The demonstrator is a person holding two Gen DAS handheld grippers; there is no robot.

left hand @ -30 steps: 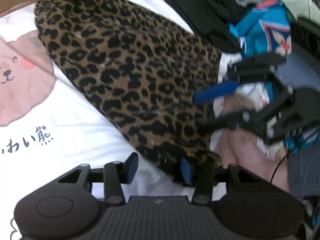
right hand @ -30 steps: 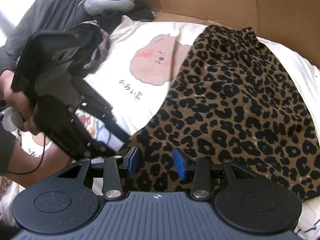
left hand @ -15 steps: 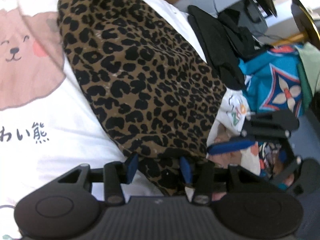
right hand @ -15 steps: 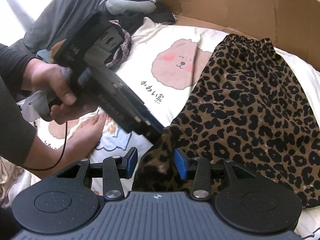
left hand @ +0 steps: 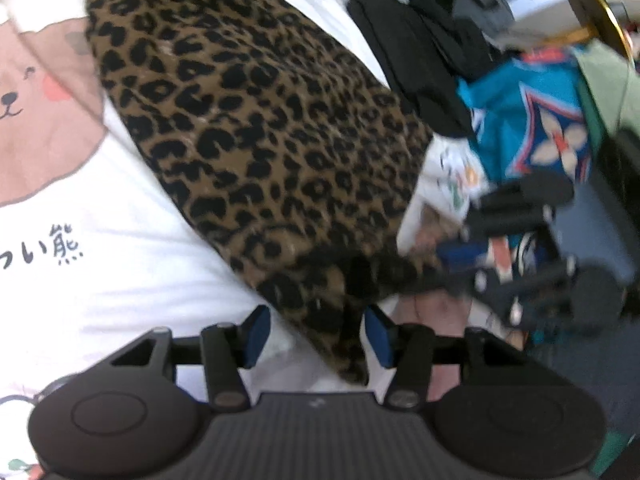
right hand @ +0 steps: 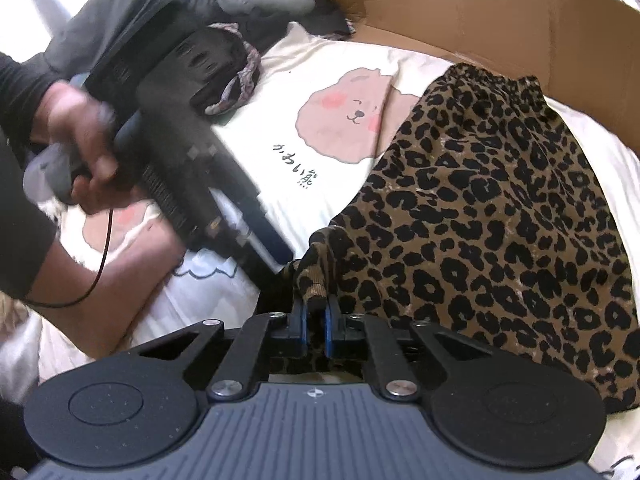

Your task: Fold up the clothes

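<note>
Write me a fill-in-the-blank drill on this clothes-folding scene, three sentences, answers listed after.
1. The garment being handled, a skirt, has a ______ print.
2. The right claw is pinched on the skirt's ______ corner.
3. The sheet under the skirt shows a cartoon ______ with pink cheeks.

Missing words: leopard; near; bear
</note>
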